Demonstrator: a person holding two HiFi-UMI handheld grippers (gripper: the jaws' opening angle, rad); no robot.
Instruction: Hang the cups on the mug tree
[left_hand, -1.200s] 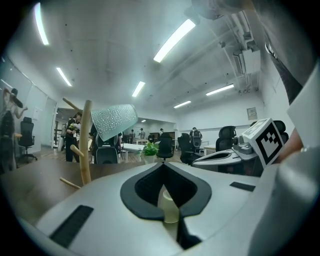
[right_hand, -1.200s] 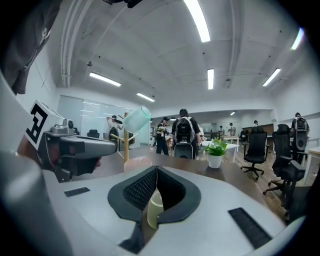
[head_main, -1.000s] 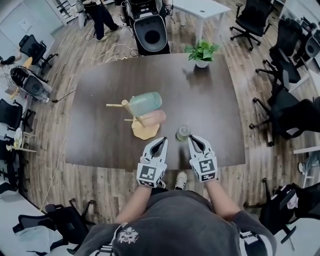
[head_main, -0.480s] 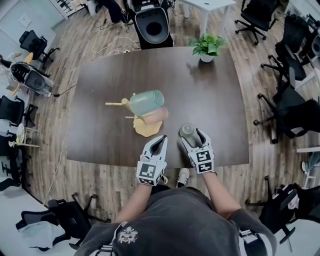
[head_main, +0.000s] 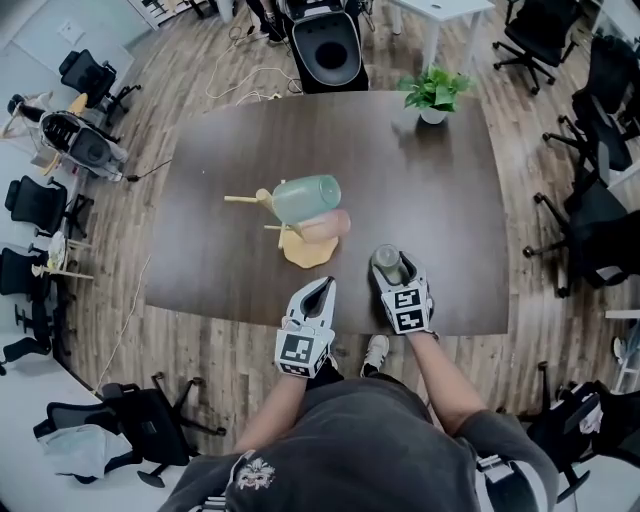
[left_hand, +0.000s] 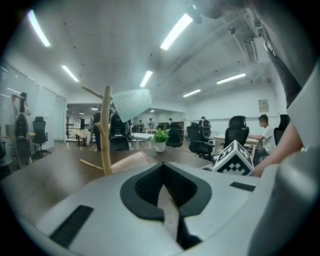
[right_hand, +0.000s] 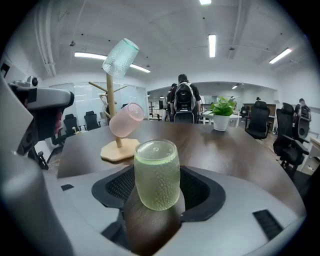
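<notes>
Spreading wide, a wood-plank floor (head_main: 120, 300) is seen, ringed by black office chairs (head_main: 600, 230). A dark table (head_main: 230, 270) is set mid-room, with a potted plant (head_main: 436, 92) at its far edge. On the mug tree (head_main: 308, 250) a teal cup (head_main: 305, 198) and a pink cup (head_main: 327, 226) are hung. The yellow-green cup (right_hand: 156, 175) is stood near the table's front edge, between the jaws of the right gripper (head_main: 392, 272), which have just been opening and are not pressed on it. The left gripper (head_main: 322, 288) is clenched, empty.

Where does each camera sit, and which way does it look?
Head view: on the person's head, looking down at the table; forearms, left gripper and right gripper show.
Left gripper view: on that gripper, facing the mug tree across its shut jaws.
Right gripper view: on that gripper, facing the green cup between its just-opened jaws.
Shared by all: mug tree.
</notes>
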